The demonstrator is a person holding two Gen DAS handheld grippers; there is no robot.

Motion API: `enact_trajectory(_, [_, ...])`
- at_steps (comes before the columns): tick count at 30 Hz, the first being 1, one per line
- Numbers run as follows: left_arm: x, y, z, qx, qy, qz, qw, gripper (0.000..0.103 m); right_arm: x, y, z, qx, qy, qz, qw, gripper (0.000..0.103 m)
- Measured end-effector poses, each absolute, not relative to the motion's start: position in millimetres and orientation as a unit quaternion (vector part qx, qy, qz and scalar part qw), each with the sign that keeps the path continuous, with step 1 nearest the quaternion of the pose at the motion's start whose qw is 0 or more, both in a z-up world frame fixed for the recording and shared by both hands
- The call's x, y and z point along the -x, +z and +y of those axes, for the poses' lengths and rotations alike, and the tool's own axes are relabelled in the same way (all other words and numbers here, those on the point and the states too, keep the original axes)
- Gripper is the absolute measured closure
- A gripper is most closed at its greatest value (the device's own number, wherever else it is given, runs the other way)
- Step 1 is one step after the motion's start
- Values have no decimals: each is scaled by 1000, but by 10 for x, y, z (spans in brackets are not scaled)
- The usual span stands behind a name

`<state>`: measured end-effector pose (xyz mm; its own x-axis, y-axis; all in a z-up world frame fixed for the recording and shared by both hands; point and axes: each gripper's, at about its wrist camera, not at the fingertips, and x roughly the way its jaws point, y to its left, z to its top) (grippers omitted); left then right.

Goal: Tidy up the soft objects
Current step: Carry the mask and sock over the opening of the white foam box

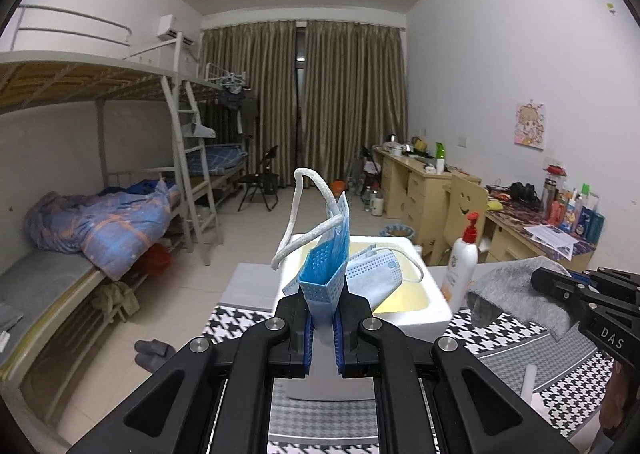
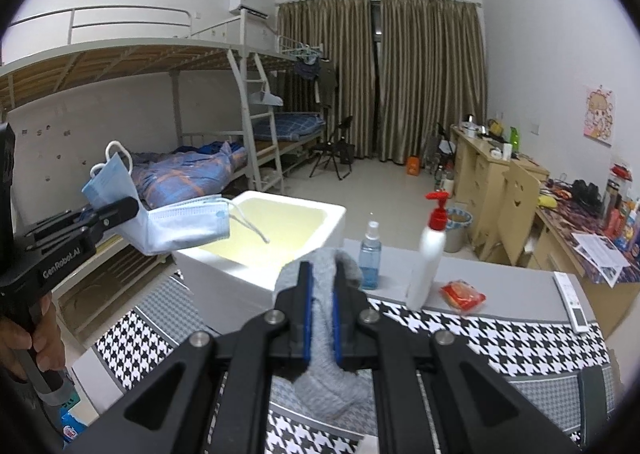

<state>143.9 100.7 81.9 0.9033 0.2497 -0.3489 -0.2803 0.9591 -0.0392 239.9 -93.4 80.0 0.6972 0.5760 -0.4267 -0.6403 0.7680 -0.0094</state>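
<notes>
My left gripper [image 1: 323, 328] is shut on blue face masks [image 1: 328, 274] with white ear loops, held above the near rim of an open white foam box [image 1: 416, 312]. From the right wrist view the left gripper [image 2: 124, 209] holds the masks [image 2: 180, 228] over the box's [image 2: 256, 274] left edge. My right gripper [image 2: 320, 318] is shut on a grey sock [image 2: 324, 366], held above the houndstooth cloth [image 2: 460, 330] just right of the box. The sock [image 1: 516, 294] also shows at the right of the left wrist view.
A white pump bottle [image 2: 430, 258], a blue spray bottle [image 2: 370, 258], a red packet [image 2: 462, 296] and a white remote [image 2: 570, 304] stand on the table behind the cloth. Bunk beds [image 2: 160, 101] are to the left, desks [image 2: 500, 173] along the right wall.
</notes>
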Motion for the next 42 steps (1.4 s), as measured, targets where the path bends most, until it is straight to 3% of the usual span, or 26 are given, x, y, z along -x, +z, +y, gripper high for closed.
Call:
enact_trajectory(25, [-1096,702,1422,74,187,174,964,94,-2376,1004,-343,100,368,194,904,93])
enact_trajectory(42, [-1070,614,1663,86,204,181,958,94,-2689,868,123,114,367,236,893,93])
